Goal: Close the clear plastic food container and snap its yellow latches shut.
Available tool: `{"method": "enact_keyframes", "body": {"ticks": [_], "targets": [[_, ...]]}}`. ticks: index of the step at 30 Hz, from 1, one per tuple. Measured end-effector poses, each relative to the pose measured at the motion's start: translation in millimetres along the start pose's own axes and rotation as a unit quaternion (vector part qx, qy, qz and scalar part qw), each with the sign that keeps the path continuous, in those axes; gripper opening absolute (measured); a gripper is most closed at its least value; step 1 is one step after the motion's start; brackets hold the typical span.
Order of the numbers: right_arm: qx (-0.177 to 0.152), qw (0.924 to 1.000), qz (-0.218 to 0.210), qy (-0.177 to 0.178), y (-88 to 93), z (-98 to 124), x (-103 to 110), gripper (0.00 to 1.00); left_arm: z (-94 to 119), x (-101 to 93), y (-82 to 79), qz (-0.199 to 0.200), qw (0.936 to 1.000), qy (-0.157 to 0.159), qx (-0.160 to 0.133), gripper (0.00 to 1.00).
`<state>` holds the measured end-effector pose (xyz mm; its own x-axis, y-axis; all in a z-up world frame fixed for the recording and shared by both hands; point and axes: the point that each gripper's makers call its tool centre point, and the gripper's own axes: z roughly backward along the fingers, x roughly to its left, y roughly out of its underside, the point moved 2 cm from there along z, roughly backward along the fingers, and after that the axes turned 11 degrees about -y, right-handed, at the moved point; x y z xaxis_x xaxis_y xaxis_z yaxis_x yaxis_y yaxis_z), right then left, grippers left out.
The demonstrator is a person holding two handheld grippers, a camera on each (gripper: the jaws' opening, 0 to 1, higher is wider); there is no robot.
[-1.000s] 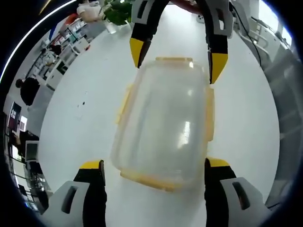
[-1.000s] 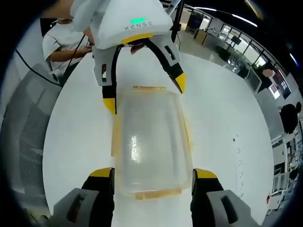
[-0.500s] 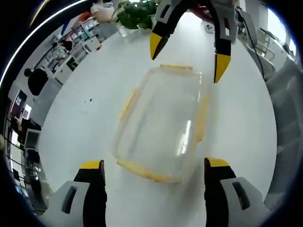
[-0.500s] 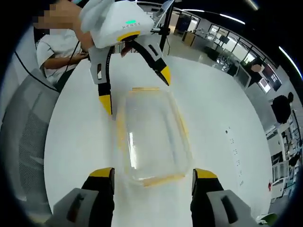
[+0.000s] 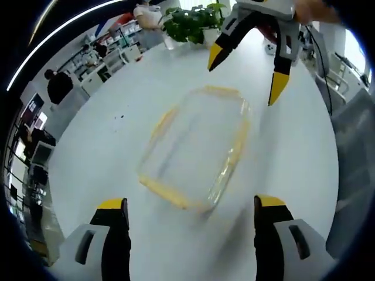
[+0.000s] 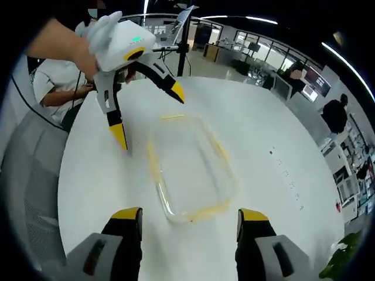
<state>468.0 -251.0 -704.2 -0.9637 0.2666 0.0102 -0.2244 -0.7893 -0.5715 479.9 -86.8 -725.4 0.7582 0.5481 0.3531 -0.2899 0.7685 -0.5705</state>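
Now we have drawn both hand-held grippers, left (image 5: 187, 208) and right (image 6: 184, 219), back from the closed container (image 5: 196, 149), jaws wide and empty. It rests on the white bench (image 5: 105, 152), latches probably snapped shut.

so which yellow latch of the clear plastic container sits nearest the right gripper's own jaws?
The short-end yellow latch of the clear plastic food container on the white table, just ahead of the open right gripper. The far-end latch lies toward the left gripper.

My left gripper (image 6: 146, 114) has a white housing with a small green light and black fingers (image 6: 118, 133) tipped in yellow.
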Motion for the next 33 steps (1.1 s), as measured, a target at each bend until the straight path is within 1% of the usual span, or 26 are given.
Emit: {"method": "enact_keyframes", "body": {"ticks": [3, 6, 11, 15, 17, 22, 25, 26, 28, 30, 33], "targets": [[-0.012, 0.9998, -0.012, 0.006, 0.6, 2, 3, 0.63, 3, -2.1, 0.9, 0.018, 0.9998, -0.004, -0.006, 0.86], [-0.03, 0.9989, -0.033, 0.013, 0.6, 4, 6, 0.63, 5, -3.4, 1.9, 0.023, 0.9997, -0.006, -0.01, 0.86], [-0.043, 0.9977, -0.042, 0.03, 4.4, 9, 7, 0.62, 10, 1.9, 1.7, 0.042, 0.9987, -0.02, -0.019, 0.86], [-0.059, 0.9963, -0.049, 0.04, 6.5, 13, 14, 0.61, 16, 1.8, 4.8, 0.061, 0.9973, -0.031, -0.028, 0.86], [-0.063, 0.9957, -0.051, 0.044, 8.4, 13, 16, 0.61, 19, -1.4, 7.7, 0.052, 0.9976, -0.034, -0.029, 0.86], [-0.08, 0.9933, -0.066, 0.051, 12.7, 16, 26, 0.61, 25, -9.3, 15.5, 0.056, 0.9971, -0.039, -0.033, 0.86], [-0.088, 0.9922, -0.068, 0.056, 15.0, 18, 31, 0.6, 30, -17.0, 16.2, 0.057, 0.9966, -0.036, -0.046, 0.86], [-0.09, 0.9919, -0.07, 0.057, 15.8, 18, 33, 0.6, 30, -18.3, 17.4, 0.058, 0.9966, -0.037, -0.046, 0.86], [-0.098, 0.9906, -0.076, 0.058, 17.4, 17, 36, 0.61, 32, -20.2, 20.5, 0.068, 0.9959, -0.04, -0.045, 0.87], [-0.097, 0.9907, -0.074, 0.06, 19.2, 17, 40, 0.61, 33, -22.5, 21.4, 0.076, 0.9951, -0.039, -0.049, 0.87], [-0.105, 0.9891, -0.078, 0.068, 21.4, 18, 43, 0.61, 35, -23.9, 23.3, 0.088, 0.9938, -0.041, -0.054, 0.88]]}}
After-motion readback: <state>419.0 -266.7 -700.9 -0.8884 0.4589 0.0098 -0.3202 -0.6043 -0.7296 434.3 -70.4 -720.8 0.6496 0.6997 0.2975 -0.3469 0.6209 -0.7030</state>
